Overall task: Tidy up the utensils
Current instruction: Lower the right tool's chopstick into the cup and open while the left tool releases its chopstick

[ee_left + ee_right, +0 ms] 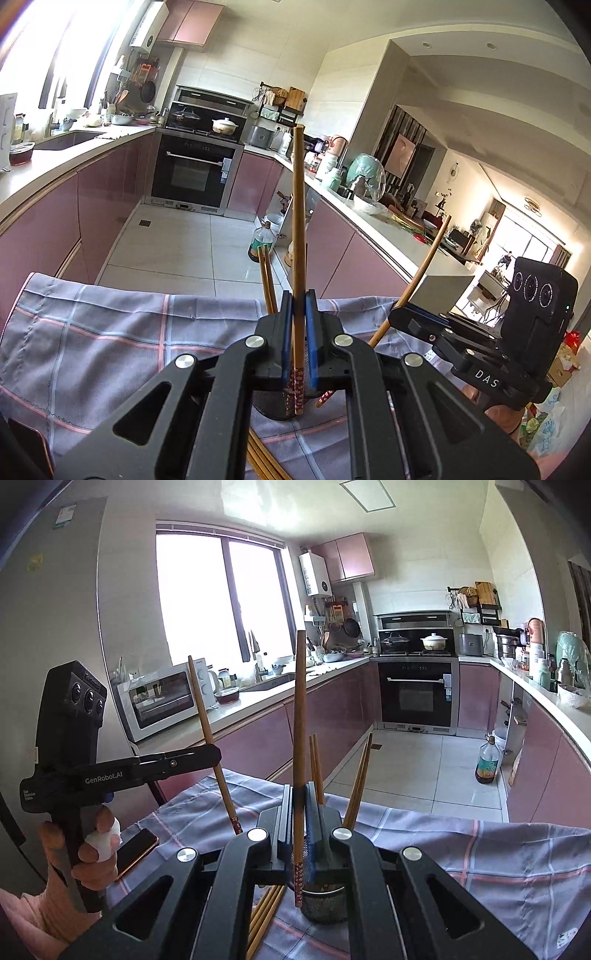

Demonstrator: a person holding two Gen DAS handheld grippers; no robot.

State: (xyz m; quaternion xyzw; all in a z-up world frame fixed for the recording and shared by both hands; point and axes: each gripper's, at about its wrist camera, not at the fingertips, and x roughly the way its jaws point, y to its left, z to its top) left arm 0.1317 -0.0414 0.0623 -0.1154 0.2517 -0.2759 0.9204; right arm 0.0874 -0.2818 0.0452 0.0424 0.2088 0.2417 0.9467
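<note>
Both grippers clamped, each on one long brown wooden chopstick: left gripper point(298, 317), chopstick point(297, 206); right gripper point(299, 801), chopstick point(299, 716); best lowered patterned end first into dark mesh metal holder point(325, 904) at 6 o'clock, kept upright.

pink cabinets point(325, 709) — bright window point(218, 598)

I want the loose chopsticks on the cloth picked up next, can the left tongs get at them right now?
Probably not yet: the left tongs are already shut on a chopstick. The loose chopsticks lie uncovered on the cloth beside the mesh holder, so the way looks free once that one is dropped off.
</note>
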